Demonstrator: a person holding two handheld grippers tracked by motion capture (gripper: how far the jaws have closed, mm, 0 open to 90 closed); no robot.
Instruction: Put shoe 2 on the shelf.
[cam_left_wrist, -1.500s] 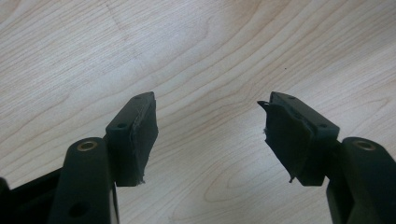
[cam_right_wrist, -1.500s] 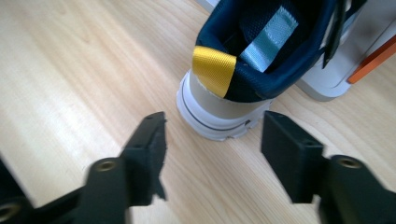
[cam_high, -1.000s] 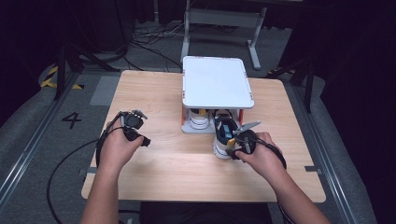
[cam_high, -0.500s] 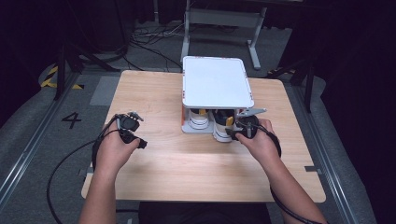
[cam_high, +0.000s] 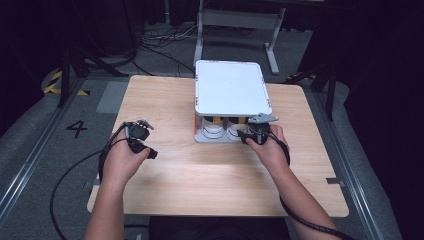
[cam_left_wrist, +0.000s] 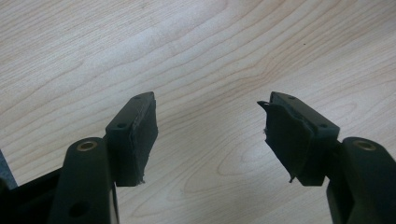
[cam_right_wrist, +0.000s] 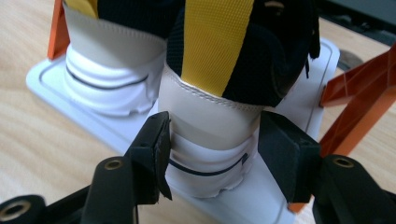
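Wooden tabletop (cam_high: 190, 180) carries a two-tier white shoe rack (cam_high: 231, 95), a pair of sneakers on its lower shelf; since a second ago the right gripper (cam_high: 248, 134) has carried the right sneaker (cam_high: 236, 131) from the table in front into the rack, beside the left sneaker (cam_high: 212, 130).

Left gripper (cam_left_wrist: 210, 135) hangs with its jaws wide apart over bare wood, holding nothing.

Right gripper (cam_right_wrist: 212, 149) brackets the white heel (cam_right_wrist: 210, 154), jaws having just narrowed and seemingly still gripping; placement looks nearly finished, release remaining.
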